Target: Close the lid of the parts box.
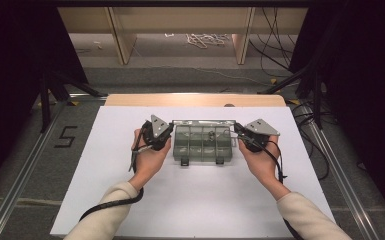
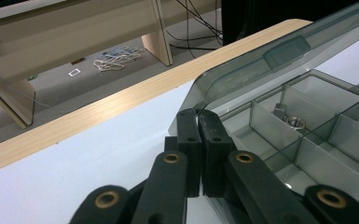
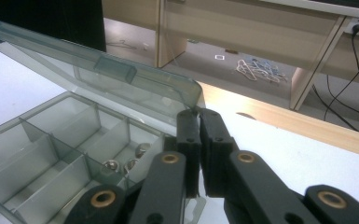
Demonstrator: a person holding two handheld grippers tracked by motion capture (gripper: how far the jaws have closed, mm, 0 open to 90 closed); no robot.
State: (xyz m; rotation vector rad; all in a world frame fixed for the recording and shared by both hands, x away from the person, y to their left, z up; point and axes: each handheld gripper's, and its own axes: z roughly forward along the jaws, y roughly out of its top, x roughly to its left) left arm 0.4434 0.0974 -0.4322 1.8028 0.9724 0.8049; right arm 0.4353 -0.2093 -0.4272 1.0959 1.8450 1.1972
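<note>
Each tool (image 1: 166, 131) (image 1: 241, 131) pinches the box lid (image 2: 279, 60) over a white table (image 1: 195, 205).

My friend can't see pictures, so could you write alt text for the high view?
A person's two grippers, left and right, pinch the lid corners of a clear divided box on a white table.

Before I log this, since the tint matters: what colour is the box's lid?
Smoky grey, see-through lid; clearest in the right gripper view.
</note>
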